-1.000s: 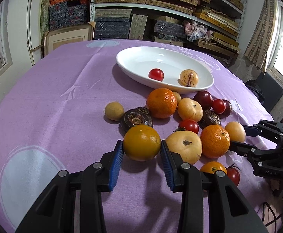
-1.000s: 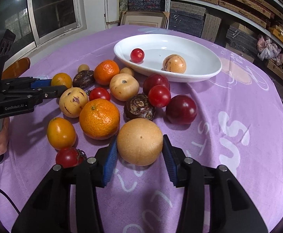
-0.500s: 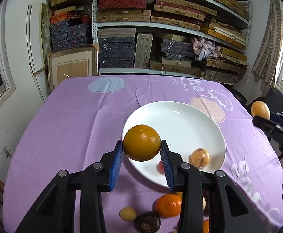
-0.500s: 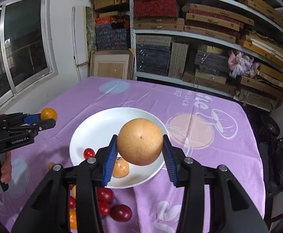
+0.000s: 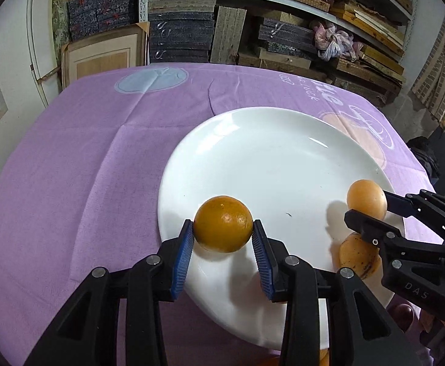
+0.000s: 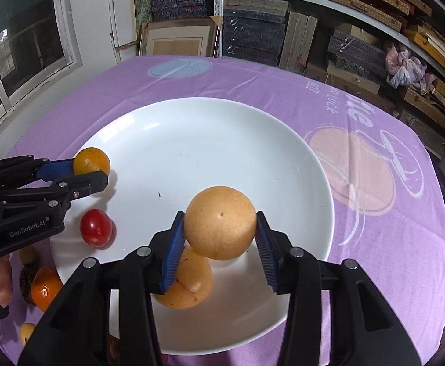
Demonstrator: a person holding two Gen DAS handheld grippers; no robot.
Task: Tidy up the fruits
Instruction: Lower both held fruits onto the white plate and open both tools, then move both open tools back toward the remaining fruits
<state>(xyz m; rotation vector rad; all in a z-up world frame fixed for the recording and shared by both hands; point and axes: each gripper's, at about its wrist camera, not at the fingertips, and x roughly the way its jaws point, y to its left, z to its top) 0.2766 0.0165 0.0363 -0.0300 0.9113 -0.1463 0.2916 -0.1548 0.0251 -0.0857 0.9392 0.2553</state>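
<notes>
The left gripper is clamped on one orange, its blue pads pressed to the fruit's two sides. The orange is near round with no clear long axis, its dimpled end turned up. It hangs over the near left part of the white plate.

The right gripper grips one tan round fruit, a small dark spot on its upper face, held over the plate's near middle.

On the plate lie two fruits: one cherry tomato at its left side, and one yellow-orange fruit with brown streaks directly under the tan one, its long axis lying roughly across the view.

Off the plate's left rim, on the purple tablecloth, sits one mandarin against a dark fruit. Others there are too hidden to count.
</notes>
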